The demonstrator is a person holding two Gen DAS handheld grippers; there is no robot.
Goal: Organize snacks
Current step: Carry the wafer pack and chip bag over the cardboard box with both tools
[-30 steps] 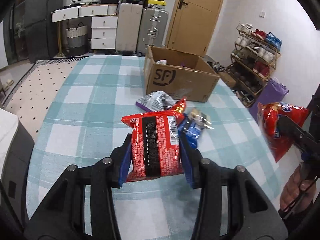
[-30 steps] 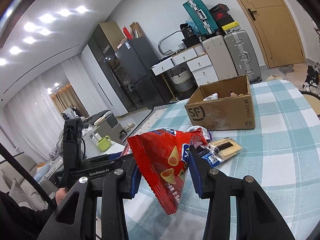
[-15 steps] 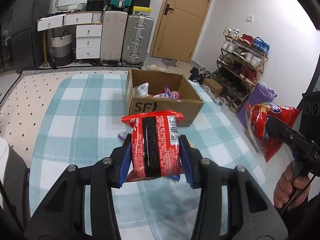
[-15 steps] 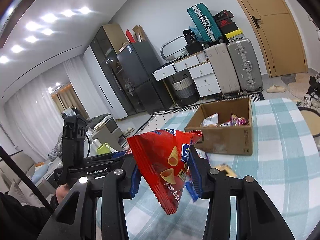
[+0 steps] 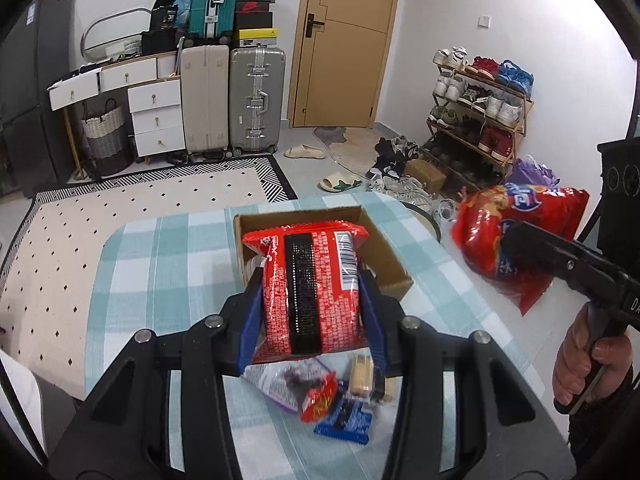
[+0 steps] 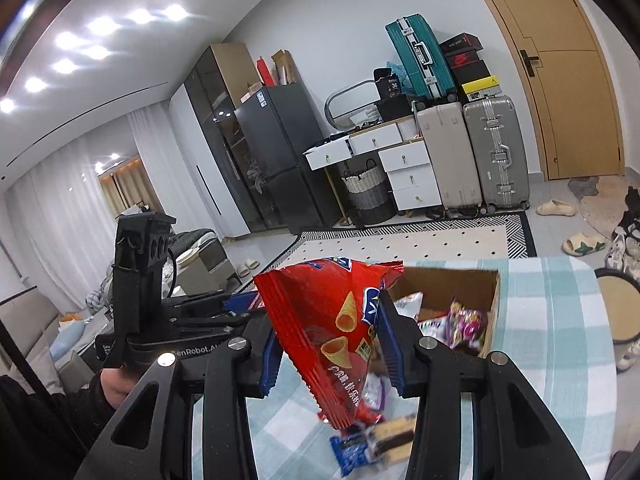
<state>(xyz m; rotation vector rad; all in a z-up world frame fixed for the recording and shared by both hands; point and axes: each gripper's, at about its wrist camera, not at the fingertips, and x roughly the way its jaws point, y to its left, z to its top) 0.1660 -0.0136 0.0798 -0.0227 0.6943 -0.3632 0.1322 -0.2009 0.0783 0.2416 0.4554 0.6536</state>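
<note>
My left gripper (image 5: pixel 310 316) is shut on a red snack pack (image 5: pixel 308 284) with a black stripe and holds it in the air over the near side of an open cardboard box (image 5: pixel 384 256). My right gripper (image 6: pixel 328 340) is shut on a red bag of cone chips (image 6: pixel 336 328), raised beside the box (image 6: pixel 460 284), which holds several snack packets (image 6: pixel 464 322). The chip bag also shows at the right of the left wrist view (image 5: pixel 516 232). Loose snacks (image 5: pixel 336 396) lie on the checked tablecloth below, among them a blue packet (image 6: pixel 352 450) and a wafer pack (image 6: pixel 394 436).
The table (image 5: pixel 160 264) has a teal checked cloth and a rounded far edge. Beyond it are a dotted rug (image 5: pixel 120 208), suitcases (image 5: pixel 256 100), white drawers (image 5: pixel 156 116), a shoe rack (image 5: pixel 476 120) and a door (image 5: pixel 344 40).
Both grippers have risen and moved toward the box with their bags. The box is now under the left gripper, and the loose snacks have dropped to the bottom of both views.
</note>
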